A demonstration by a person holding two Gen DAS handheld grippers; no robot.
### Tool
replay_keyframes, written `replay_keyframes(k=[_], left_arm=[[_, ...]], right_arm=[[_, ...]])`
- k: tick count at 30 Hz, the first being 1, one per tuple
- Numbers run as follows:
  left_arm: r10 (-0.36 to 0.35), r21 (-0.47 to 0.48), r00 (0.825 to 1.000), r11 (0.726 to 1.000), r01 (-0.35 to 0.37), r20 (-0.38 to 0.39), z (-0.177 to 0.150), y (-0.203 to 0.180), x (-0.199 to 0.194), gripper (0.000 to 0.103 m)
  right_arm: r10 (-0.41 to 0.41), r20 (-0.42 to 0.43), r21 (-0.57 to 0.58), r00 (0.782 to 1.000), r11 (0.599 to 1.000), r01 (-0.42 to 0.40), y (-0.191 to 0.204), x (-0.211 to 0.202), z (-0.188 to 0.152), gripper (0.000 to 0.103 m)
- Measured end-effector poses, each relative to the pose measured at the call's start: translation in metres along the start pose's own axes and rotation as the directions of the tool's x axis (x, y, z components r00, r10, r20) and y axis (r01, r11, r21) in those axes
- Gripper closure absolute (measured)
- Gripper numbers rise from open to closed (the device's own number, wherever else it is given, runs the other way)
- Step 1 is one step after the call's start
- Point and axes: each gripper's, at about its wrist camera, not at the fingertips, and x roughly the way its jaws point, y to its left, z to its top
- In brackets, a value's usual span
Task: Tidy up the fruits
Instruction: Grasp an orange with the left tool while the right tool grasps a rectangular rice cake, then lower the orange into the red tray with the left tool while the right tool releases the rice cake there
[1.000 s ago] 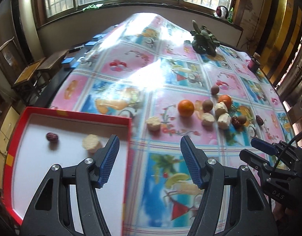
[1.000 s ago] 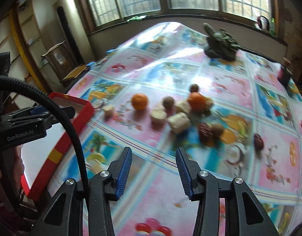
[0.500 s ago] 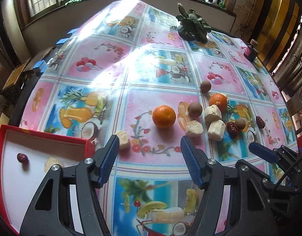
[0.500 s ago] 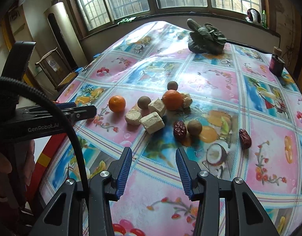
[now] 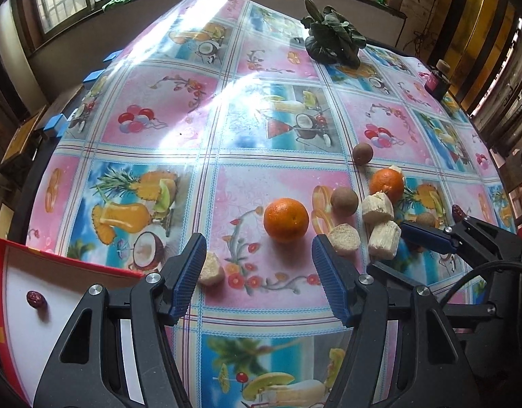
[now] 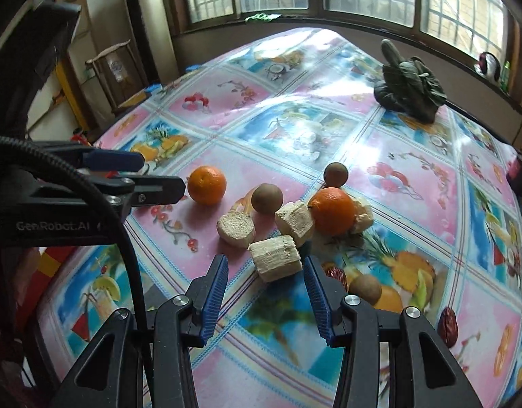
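Red tray (image 5: pixel 67 261) far left: we count one date (image 5: pixel 35 299) inside, more perhaps hidden behind left gripper (image 5: pixel 257 273), jaws wide, empty, facing orange (image 5: pixel 285 220). Right gripper (image 6: pixel 265 292), narrower, empty, faces cane chunk (image 6: pixel 276 257). Second orange (image 6: pixel 332 210), brown fruits, dates remain on table; most sorting left, we judge.

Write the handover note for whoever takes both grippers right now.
Left gripper: open, empty, aimed near the round orange.
Right gripper: open, empty, just short of the nearest pale cut sugarcane chunk.
Done: one dark red date lies in the red-rimmed white tray.
Left on the fruit-print tablecloth: two oranges, several pale chunks, brown round fruits, dates.
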Motion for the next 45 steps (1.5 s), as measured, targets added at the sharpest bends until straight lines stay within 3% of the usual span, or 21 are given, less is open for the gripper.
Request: replay_keyframes(k=[1,3,15,18,21,33,45], left_arm=[[-0.003,0.002,1.0,1.0,0.003,-0.004,0.001,-0.001,0.002,0.038],[0.001,0.013,1.0,1.0,-0.001,-0.011,0.003,-0.003,0.007,0.038],[0.008,0.059,1.0,0.998,-0.007,-0.022,0.013,-0.015,0.031,0.038],[-0.018,0.074,0.999,0.997,0.021,-0.037,0.012,-0.016,0.037,0.068],[-0.022,0.076,0.999,0.997,0.024,-0.032,0.01,-0.016,0.037,0.071],[-0.018,-0.007,0.998,1.0,0.018,0.065,-0.007,0.021,-0.028,0.071],[0.078,-0.105,0.991,0.992,-0.068,0.104,-0.059,0.093,-0.084,0.071]], right_arm=[[-0.007,-0.005,-0.012,1.0,1.0,0.007,0.0,0.004,0.001,0.059],[-0.017,-0.013,-0.026,1.0,1.0,0.016,0.0,0.008,0.001,0.076],[-0.01,-0.023,0.022,1.0,1.0,0.01,-0.001,-0.001,-0.014,0.076],[-0.01,-0.021,0.037,1.0,0.999,0.01,-0.002,-0.002,-0.015,0.076],[-0.009,-0.017,0.045,1.0,0.999,0.009,0.0,-0.005,-0.016,0.076],[0.027,0.047,0.068,0.999,0.997,-0.03,0.021,-0.032,-0.016,0.077],[0.114,0.073,-0.011,0.991,0.994,-0.113,0.083,-0.047,-0.004,0.077]])
